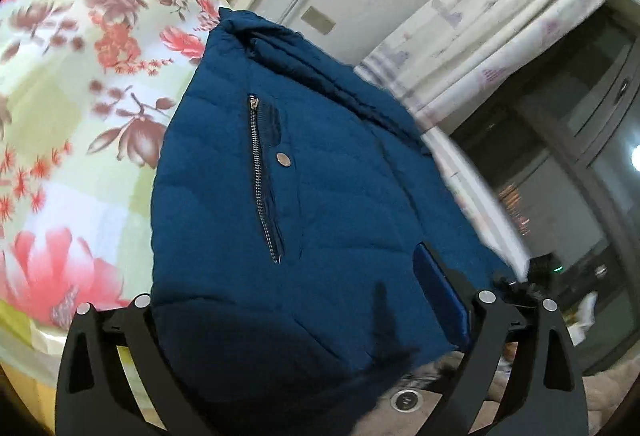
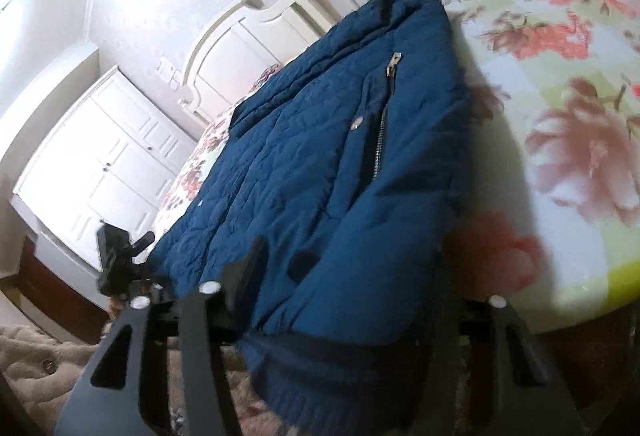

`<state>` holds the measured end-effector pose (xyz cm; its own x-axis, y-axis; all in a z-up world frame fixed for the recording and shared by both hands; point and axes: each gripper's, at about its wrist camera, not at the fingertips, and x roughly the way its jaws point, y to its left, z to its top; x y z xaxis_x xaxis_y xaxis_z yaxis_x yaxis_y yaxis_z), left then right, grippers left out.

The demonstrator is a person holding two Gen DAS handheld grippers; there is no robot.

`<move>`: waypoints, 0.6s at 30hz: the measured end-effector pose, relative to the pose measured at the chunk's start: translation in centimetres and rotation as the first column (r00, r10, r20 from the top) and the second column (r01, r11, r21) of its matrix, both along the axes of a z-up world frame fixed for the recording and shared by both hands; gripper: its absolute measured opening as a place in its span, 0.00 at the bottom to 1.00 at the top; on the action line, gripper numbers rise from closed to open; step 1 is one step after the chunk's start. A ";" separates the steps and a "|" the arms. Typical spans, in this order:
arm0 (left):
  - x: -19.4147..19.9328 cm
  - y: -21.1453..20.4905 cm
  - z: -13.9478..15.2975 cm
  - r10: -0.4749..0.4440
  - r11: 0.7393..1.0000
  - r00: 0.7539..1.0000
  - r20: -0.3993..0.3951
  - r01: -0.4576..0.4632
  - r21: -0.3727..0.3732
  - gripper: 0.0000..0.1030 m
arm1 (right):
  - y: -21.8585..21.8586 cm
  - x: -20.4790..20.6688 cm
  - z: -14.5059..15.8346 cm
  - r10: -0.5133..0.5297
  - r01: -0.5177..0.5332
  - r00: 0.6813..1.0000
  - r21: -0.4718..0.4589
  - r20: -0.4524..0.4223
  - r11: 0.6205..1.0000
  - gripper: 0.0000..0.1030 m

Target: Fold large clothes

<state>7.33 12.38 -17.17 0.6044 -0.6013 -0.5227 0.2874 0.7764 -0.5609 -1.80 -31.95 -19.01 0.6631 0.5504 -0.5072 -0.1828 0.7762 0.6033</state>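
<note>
Here a dark blue padded jacket (image 1: 320,172) lies on a bed (image 1: 72,140) covered with a sheet that carries large red and brown flowers on a white and pale green ground. The jacket is already folded to a long, narrow shape, and its near end, with a ribbed hem (image 2: 320,384), hangs a little over the front edge of the bed. On its upper face there is a pocket with a metal zipper (image 1: 262,180) and, just beside it, a round metal snap button (image 1: 283,158). The left gripper (image 1: 308,300) stands with its jaws far apart, one on each side of the near end of the jacket; the cloth lies between them, but they do not press on it. Its right finger (image 1: 440,284) has a blue pad and lies against the right edge of the jacket. The right gripper (image 2: 352,276) reaches over the same near end from the other side. Its jaws are only partly apart and the jacket bulges up between them, but the picture is blurred and the right-hand jaw is hidden in shadow, so I cannot tell if they really hold the cloth. In the right wrist view the left gripper's black body appears at the left corner of the jacket. Behind the bed there is a cream headboard (image 2: 256,32), white cupboard doors (image 2: 100,160) and a pale curtain (image 1: 500,20).
</note>
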 end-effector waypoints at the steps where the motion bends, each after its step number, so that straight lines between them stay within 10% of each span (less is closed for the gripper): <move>1: 0.1 -0.1 -0.1 -0.009 1.000 1.000 0.002 0.009 0.007 0.84 | -0.1 0.0 -0.1 -0.003 0.003 1.000 -0.003 -0.006 1.000 0.38; 2: 0.0 0.1 -0.1 0.003 1.000 1.000 -0.002 -0.003 -0.003 0.79 | -0.3 0.0 -0.2 -0.013 0.013 1.000 -0.003 -0.014 1.000 0.29; 4: 0.1 0.2 -0.3 -0.003 1.000 0.999 -0.044 0.003 0.005 0.28 | -0.5 -0.3 -0.3 -0.034 0.033 0.999 -0.011 -0.029 0.999 0.20; 6: -0.8 1.2 -0.1 0.017 1.000 0.999 -0.043 -0.016 0.015 0.10 | -0.5 -0.8 -0.1 -0.046 0.046 0.998 -0.021 -0.037 0.999 0.16; 12: -7.0 4.1 4.5 -0.026 0.973 0.995 0.091 0.046 -0.226 0.09 | -0.9 -6.3 4.6 0.055 -0.056 0.997 0.020 0.050 0.998 0.13; 18: -11.0 6.7 11.3 -0.060 0.854 0.952 0.299 0.205 -0.478 0.11 | -0.9 -13.0 14.2 0.110 -0.140 0.926 0.056 0.361 0.989 0.14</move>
<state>-3.63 19.10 -5.85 0.5710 -0.8201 0.0372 0.5597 0.3558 -0.7485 -14.82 -32.82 -4.84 0.7149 0.6695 -0.2018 -0.4893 0.6852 0.5395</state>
